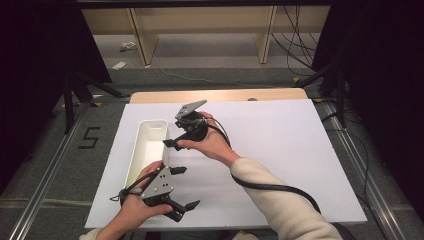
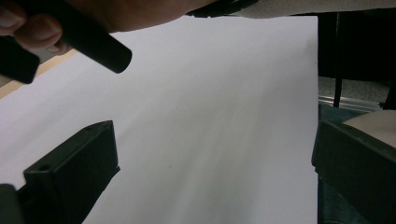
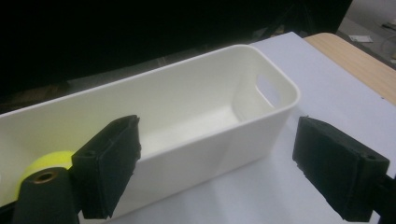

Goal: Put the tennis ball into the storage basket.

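Observation:
A long white bin (image 1: 152,123) lies on the left part of the white sheet (image 1: 280,150). My right gripper (image 1: 175,131) hovers just right of the bin's far half, jaws pointing at it and standing wide open. In the right gripper view (image 3: 215,168) the bin (image 3: 196,149) runs across with a handle slot in its far end wall. A yellow-green ball (image 3: 46,163) rests inside at the near end, partly hidden behind a jaw. My left gripper (image 1: 185,187) is by the bin's near right corner, open and holding nothing. Its view (image 2: 215,172) looks across bare sheet.
The wooden table edge (image 1: 220,95) shows beyond the sheet. In the left gripper view the other hand and its black handle (image 2: 93,44) hang overhead. Black stand legs (image 1: 70,95) flank the table, and cables (image 1: 295,45) lie on the floor behind.

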A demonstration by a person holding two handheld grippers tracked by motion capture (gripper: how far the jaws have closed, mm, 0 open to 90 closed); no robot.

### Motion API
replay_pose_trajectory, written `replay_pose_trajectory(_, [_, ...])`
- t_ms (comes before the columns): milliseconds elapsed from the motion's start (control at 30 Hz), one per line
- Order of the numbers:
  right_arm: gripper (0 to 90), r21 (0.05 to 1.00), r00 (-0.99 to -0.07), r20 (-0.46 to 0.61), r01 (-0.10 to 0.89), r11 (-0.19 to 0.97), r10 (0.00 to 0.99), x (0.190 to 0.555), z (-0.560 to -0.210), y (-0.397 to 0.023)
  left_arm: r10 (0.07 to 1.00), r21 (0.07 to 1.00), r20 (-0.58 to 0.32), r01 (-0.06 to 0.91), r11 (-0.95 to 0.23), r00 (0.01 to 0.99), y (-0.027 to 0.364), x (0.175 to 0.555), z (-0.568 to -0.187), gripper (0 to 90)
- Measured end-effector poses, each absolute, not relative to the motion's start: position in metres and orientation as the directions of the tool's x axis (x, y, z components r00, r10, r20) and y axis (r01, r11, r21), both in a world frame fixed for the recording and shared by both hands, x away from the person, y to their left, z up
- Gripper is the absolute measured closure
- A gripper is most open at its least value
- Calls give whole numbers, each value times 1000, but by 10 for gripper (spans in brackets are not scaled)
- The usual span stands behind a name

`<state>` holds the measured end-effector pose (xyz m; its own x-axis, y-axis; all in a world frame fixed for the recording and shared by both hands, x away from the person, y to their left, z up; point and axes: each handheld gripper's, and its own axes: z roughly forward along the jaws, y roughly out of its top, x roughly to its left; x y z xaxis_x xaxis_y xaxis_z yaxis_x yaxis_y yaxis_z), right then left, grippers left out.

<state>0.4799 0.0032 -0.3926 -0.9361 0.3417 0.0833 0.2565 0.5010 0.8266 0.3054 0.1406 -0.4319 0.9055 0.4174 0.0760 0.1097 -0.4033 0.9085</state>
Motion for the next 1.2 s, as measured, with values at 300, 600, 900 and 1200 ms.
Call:
replay_pose_trajectory(300, [157,835,-921,70,264,483,382,474,-387,-31,419,908,75,112,-403,905,140,305,-432,0])
replay_pose_trajectory(600, [156,840,-894,73,294,456,441,469,-388,-72,422,908,73,115,-404,904,140,306,-433,0])
replay_pose_trajectory(900, [156,843,-867,76,320,433,493,457,-396,-115,424,905,65,126,-407,903,140,305,-433,0])
replay_pose_trajectory(1200, [156,850,-840,84,341,400,537,440,-400,-154,425,906,69,122,-405,902,141,306,-434,0])
